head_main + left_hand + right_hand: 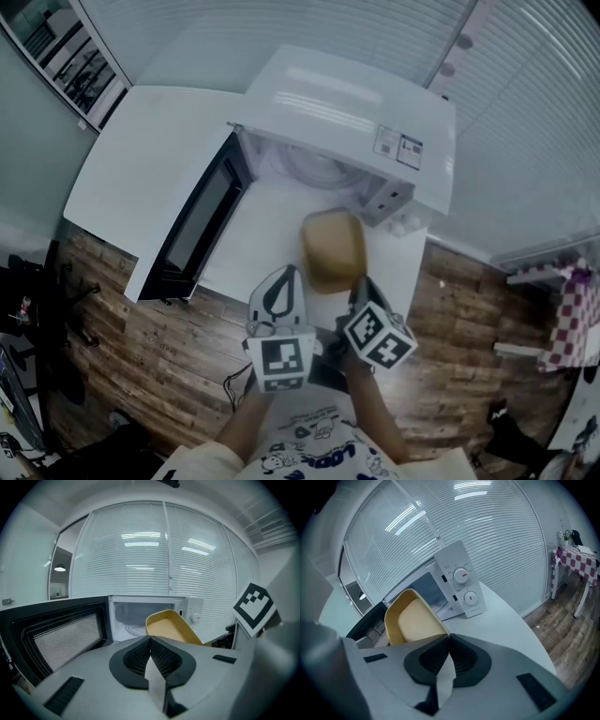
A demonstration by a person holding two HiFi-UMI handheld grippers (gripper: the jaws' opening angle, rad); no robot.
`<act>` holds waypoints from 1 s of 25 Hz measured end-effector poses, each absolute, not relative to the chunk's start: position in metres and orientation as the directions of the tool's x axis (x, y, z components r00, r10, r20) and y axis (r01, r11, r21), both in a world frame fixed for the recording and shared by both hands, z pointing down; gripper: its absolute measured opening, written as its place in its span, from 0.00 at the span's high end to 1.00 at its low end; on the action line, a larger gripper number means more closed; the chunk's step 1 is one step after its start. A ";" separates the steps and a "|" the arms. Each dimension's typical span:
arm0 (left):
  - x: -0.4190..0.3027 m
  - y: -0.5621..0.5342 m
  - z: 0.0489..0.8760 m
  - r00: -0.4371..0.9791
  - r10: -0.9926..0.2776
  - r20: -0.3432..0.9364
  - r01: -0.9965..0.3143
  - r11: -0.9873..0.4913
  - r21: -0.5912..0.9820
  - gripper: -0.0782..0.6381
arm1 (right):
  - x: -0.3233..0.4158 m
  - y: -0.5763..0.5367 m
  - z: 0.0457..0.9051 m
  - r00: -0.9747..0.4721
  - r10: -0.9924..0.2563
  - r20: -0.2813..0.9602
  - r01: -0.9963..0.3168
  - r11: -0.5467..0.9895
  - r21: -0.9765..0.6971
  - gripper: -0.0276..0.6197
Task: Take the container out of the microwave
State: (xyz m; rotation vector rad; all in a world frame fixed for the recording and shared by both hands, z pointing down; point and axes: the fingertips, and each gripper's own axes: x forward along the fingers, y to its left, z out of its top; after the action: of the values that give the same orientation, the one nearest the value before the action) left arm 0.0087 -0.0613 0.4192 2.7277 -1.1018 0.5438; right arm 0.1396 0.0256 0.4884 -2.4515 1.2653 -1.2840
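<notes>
White bench carries the microwave. Over its near part, just in front of the open cavity, hangs the tan container, already outside. The left gripper meets its near-left corner and the right gripper its near-right corner. Both pairs of fingers are pressed together, apparently pinching the thin rim, though the contact itself is hidden. Two grips likely keep it from tipping. The door stands wide open to the left, out of the way.
</notes>
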 end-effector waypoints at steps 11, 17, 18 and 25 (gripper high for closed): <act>0.013 -0.039 0.417 0.695 -0.614 0.375 -0.663 -0.748 0.004 0.83 | 0.138 0.056 0.488 0.327 -0.695 0.640 -0.611 -0.672 -0.418 0.92; 0.016 -0.028 0.414 0.707 -0.604 0.367 -0.650 -0.760 0.003 0.83 | 0.139 0.067 0.489 0.332 -0.692 0.641 -0.609 -0.676 -0.415 0.92; 0.017 -0.027 0.414 0.708 -0.603 0.366 -0.649 -0.761 0.002 0.83 | 0.139 0.068 0.488 0.333 -0.692 0.641 -0.609 -0.676 -0.415 0.92; 0.016 -0.023 0.413 0.705 -0.609 0.363 -0.653 -0.757 -0.002 0.83 | 0.141 0.071 0.487 0.329 -0.697 0.637 -0.611 -0.672 -0.419 0.92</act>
State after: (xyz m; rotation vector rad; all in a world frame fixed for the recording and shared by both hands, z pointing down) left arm 0.0158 -0.0229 0.4130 2.7823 -1.0353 0.5243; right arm 0.1407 0.0713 0.4875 -2.4756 1.2223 -1.2690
